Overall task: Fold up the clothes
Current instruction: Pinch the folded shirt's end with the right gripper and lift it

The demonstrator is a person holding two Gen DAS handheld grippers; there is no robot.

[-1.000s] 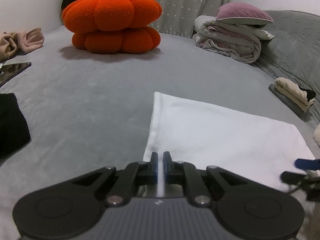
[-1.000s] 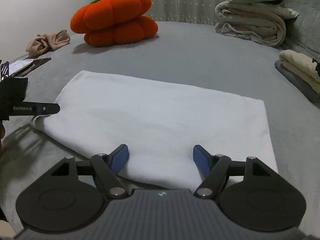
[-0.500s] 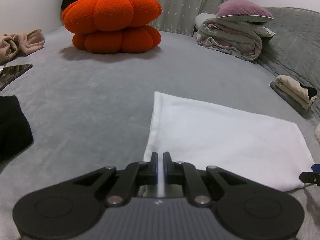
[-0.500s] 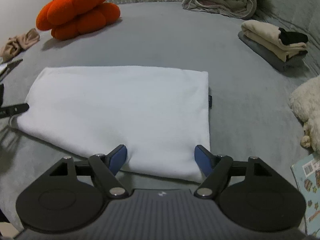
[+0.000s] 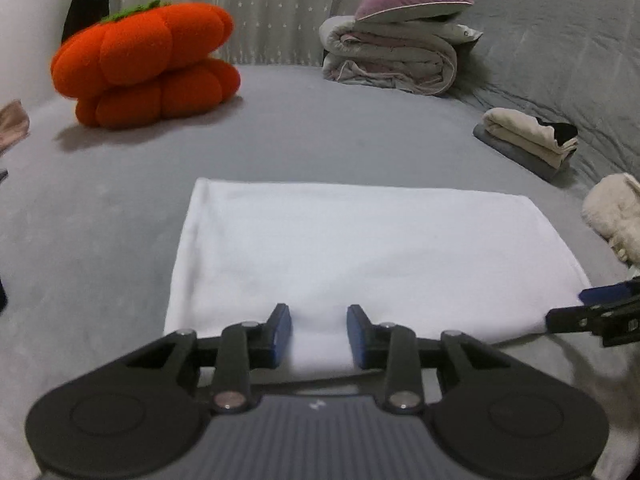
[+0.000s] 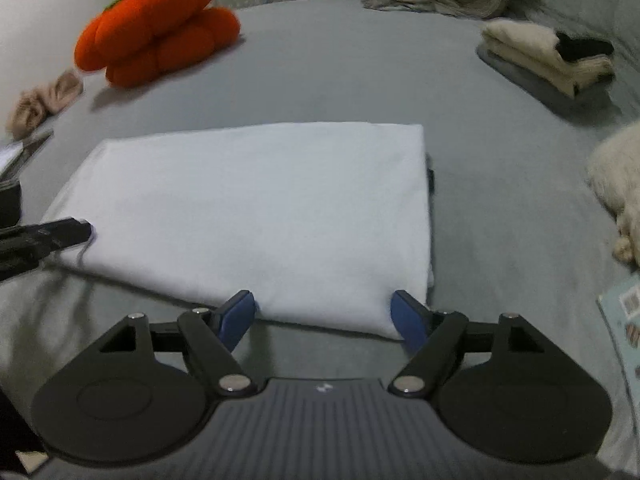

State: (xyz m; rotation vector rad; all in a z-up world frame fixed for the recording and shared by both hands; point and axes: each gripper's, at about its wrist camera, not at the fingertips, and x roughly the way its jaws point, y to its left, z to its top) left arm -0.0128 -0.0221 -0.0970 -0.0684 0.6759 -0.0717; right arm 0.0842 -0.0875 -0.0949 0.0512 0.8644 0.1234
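A folded white garment lies flat on the grey bed, a neat rectangle with its long side running across in front of me. My left gripper sits low at the garment's near edge, jaws apart, the blue pads on either side of a strip of the white cloth without pinching it. My right gripper is at the near right corner of the same garment — jaws spread wide, one pad against the near edge, the other just off the right corner, nothing clamped between them.

From the right wrist view, the tip of my left gripper shows at the garment's left end, touching the cloth there. From the left wrist view, the tip of my right gripper pokes in from the right, at the garment's near right corner.

Beyond the garment, well apart from it, an orange pumpkin-shaped cushion stands at the back left. A rolled quilt with a purple pillow on top sits at the back, and a small stack of folded clothes — cream on grey, with something black on it — rests to the right. A fluffy cream plush toy lies at the far right edge, and a crumpled beige cloth at the far left.
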